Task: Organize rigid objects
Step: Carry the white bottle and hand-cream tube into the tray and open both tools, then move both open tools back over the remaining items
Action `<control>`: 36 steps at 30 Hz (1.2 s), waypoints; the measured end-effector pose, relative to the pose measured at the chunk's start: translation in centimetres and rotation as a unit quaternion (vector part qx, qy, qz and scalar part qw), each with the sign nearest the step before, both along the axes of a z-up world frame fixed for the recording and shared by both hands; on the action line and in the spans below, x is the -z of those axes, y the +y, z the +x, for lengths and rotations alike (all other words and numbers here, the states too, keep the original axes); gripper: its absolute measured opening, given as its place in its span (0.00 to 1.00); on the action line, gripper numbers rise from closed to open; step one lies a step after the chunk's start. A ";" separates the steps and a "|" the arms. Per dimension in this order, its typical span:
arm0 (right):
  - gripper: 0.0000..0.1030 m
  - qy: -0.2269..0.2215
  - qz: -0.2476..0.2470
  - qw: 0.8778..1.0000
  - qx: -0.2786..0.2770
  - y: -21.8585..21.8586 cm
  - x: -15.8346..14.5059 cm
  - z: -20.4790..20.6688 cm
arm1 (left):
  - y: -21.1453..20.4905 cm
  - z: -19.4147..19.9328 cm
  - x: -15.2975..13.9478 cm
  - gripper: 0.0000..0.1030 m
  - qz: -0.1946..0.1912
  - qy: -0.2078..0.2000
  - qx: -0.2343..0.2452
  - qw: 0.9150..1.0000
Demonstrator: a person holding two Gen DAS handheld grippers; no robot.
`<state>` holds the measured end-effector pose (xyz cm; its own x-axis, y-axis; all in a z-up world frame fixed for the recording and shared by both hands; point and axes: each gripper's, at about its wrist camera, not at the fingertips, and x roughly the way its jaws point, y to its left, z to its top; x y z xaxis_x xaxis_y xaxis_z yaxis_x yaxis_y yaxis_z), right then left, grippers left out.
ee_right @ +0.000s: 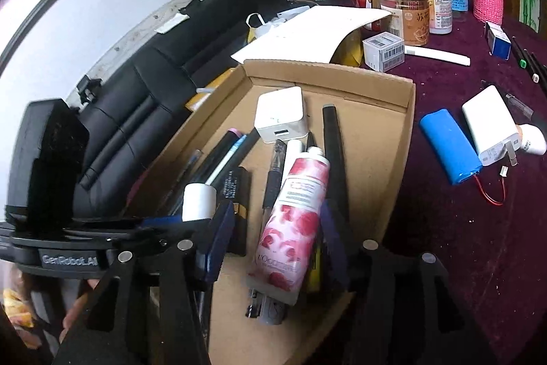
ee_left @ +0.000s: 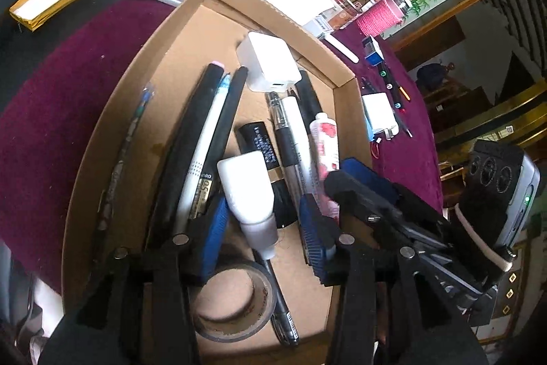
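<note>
A shallow cardboard tray lies on the maroon cloth, holding pens, a white charger cube, a black tube and a tape roll. My left gripper hangs open over the tray. A small white bottle lies between its blue pads, with a gap on the right side. My right gripper is also open, straddling a pink floral tube that rests on the pens. The two grippers sit side by side.
Right of the tray on the cloth lie a blue battery pack, a white plug charger, marker pens and a small white box. Jars and cans crowd the back. A black chair stands beyond the tray's left wall.
</note>
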<state>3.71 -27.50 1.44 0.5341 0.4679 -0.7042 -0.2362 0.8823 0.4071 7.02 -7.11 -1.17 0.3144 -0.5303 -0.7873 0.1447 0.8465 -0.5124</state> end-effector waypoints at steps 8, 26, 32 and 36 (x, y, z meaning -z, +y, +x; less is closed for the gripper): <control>0.47 -0.009 0.041 0.999 -0.008 -4.4 -1.7 -2.1 | -0.8 -2.3 -0.9 0.40 0.055 -0.028 0.007 0.998; 0.51 -0.002 0.082 0.988 0.130 -21.6 -2.8 3.8 | -13.0 -3.0 -6.3 0.40 0.068 -0.078 0.070 0.992; 0.50 0.004 0.107 0.984 0.144 -23.3 -1.7 3.8 | -19.2 1.8 -5.2 0.40 0.051 -0.046 0.083 0.994; 0.50 0.004 0.066 0.983 0.173 -24.2 -1.3 3.6 | -22.2 4.6 -4.2 0.40 0.061 -0.033 0.081 0.994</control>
